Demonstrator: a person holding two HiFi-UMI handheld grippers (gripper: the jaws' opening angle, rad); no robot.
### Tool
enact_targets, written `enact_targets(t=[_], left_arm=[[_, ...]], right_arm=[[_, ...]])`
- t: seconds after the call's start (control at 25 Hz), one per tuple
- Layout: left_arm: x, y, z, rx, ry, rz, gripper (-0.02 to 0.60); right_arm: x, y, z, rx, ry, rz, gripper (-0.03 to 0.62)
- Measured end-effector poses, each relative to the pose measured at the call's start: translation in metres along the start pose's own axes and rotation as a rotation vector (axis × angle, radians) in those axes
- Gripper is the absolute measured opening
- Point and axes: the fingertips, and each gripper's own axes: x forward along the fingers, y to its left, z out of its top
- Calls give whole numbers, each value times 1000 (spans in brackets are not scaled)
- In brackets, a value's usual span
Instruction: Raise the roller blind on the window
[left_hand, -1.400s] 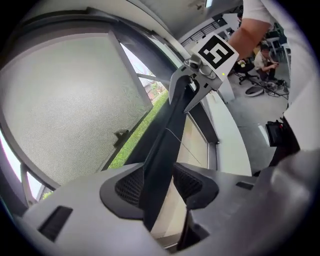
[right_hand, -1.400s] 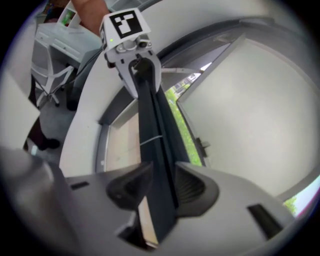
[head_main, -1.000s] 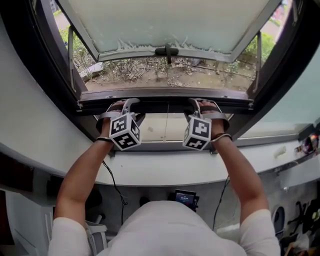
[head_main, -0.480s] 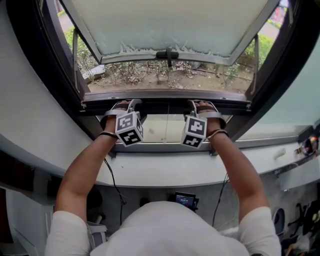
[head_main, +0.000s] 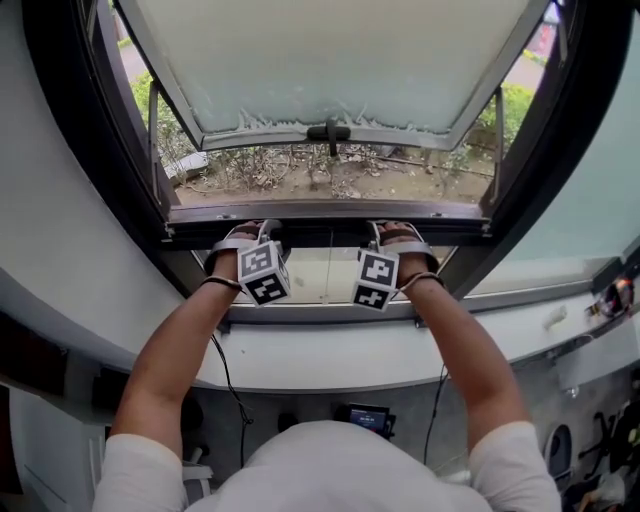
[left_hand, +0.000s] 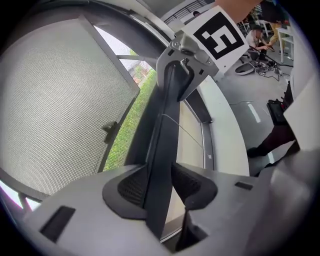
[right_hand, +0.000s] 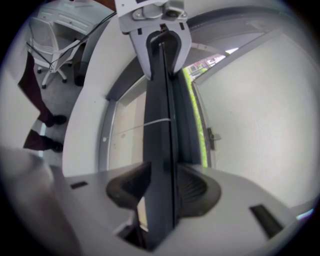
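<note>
Roller blind: its dark bottom rail (head_main: 325, 232) lies level across the window opening, just above the frosted lower pane (head_main: 320, 278) and the white sill (head_main: 330, 350). Beyond the rail the frosted sash (head_main: 330, 60) stands swung outward, its handle (head_main: 330, 131) at the middle of its lower edge, with shrubs and bare ground visible outside. In the left gripper view a fine mesh pattern shows across the pane to the left of the rail (left_hand: 167, 125); whether this is the blind's cloth cannot be told.

Left gripper (head_main: 252, 238): positioned on the left part of the rail. Its jaws have just been closing, with the rail between them. In its own view (left_hand: 161, 186) one pad (left_hand: 131, 187) lies flat on the rail; the other pad (left_hand: 195, 186) meets it at its upper edge, with a light wedge showing lower down. Finding: clamped on the rail.

Right gripper (head_main: 388, 236): positioned on the right part of the rail, well apart from the left. In its own view (right_hand: 160, 187) the rail (right_hand: 160, 100) runs straight between the pads (right_hand: 125, 189), both pressed against it. Finding: clamped on the rail.

A thin cord (right_hand: 155, 122) crosses from the rail toward the lower pane
</note>
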Motion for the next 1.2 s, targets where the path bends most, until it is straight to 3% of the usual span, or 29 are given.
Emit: enact_targets(t=[0.44,0.68,0.96,1.2], left_arm=[[-1,1,-1,17,33,-19,147],[-3,1,1,39,20,-11,147],[-15,13,7,42,-7,-8,148],[-27,25,15,12,-33,9,147]], right_arm=[[0,1,-1,-24,37,8,156],[-5,-4,-1,39,-7,20,156],[-16,-19,1,40,-21,0,155],[-28,-33,3,98,-73,-42,156]])
